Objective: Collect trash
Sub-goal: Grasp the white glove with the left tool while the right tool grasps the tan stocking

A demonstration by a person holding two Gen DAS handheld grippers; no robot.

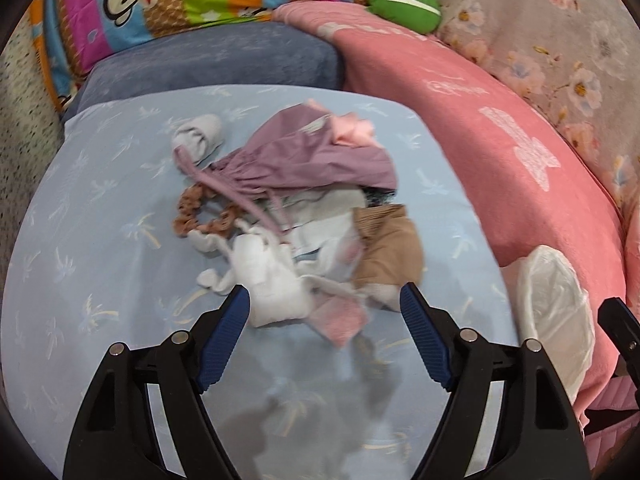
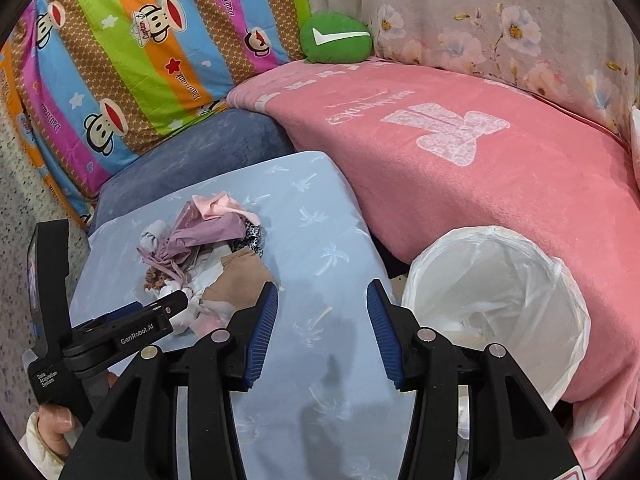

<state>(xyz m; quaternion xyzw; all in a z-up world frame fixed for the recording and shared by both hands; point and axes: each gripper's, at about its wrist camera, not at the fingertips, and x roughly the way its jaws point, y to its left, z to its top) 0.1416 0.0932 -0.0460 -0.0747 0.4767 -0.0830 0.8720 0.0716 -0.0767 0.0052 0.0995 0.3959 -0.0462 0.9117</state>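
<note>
A heap of trash (image 1: 320, 208) lies on the light blue cushion (image 1: 100, 240): mauve cloth (image 1: 320, 160), a brown scrunchie (image 1: 200, 216), white tissue (image 1: 272, 280), a tan stocking (image 1: 388, 248) and pink scraps. My left gripper (image 1: 324, 300) is open just above the heap's near edge, with the tissue between its tips but not pressed. In the right wrist view the same heap (image 2: 208, 256) sits to the left. My right gripper (image 2: 323, 296) is open over bare cushion and holds nothing. The white-lined bin (image 2: 496, 300) stands just right of it.
A pink blanket (image 2: 460, 168) rises behind the bin (image 1: 552, 308). A dark blue cushion (image 1: 216, 60), a striped monkey-print pillow (image 2: 132, 52), a green plush (image 2: 336, 40) and floral fabric (image 2: 500, 28) ring the far side. A hand (image 2: 48, 424) holds the left tool.
</note>
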